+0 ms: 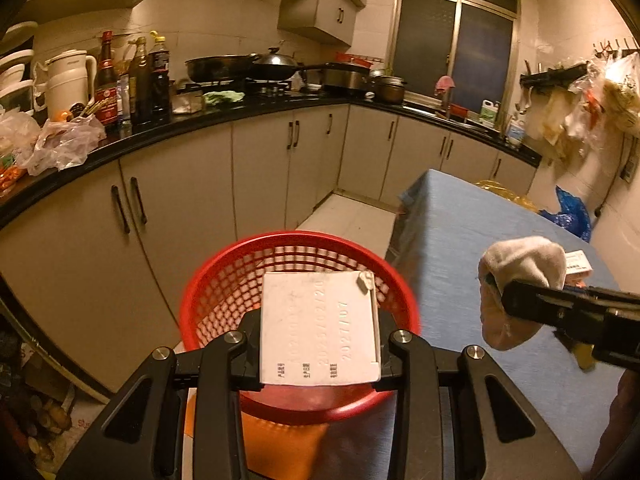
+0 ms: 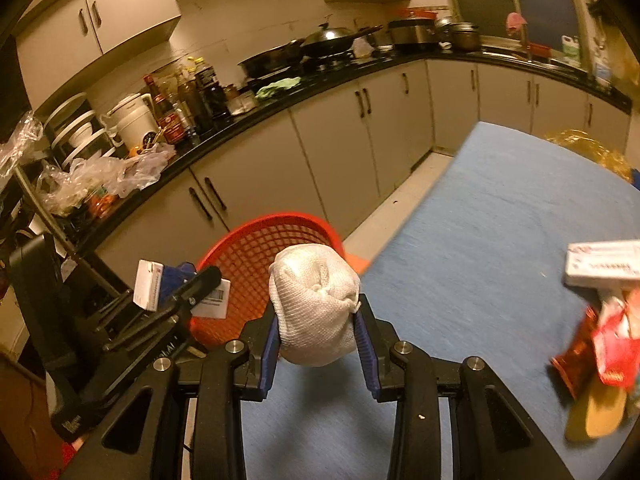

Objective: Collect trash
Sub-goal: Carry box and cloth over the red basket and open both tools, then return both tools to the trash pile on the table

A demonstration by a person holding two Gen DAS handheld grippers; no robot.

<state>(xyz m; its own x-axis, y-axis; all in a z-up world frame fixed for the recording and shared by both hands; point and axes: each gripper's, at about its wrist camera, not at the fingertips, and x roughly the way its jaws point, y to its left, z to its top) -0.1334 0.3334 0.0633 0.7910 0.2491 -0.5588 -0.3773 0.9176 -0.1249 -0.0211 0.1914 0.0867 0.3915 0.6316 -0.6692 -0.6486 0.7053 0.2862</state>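
Observation:
My left gripper (image 1: 318, 330) is shut on a flat white carton (image 1: 319, 328) and holds it over the red mesh basket (image 1: 224, 280). My right gripper (image 2: 316, 320) is shut on a balled white cloth (image 2: 314, 304) and holds it above the blue table's left edge, just right of the basket (image 2: 260, 248). The right gripper with the cloth (image 1: 520, 280) also shows at the right of the left wrist view. The left gripper with the carton (image 2: 148, 286) shows at the left of the right wrist view.
A blue-covered table (image 2: 500, 220) carries a white box (image 2: 600, 264), red wrappers (image 2: 600, 352) and a yellow piece (image 2: 596, 412) at its right. A black counter (image 1: 200, 120) with bottles, pans and bags runs along the back, above cabinets.

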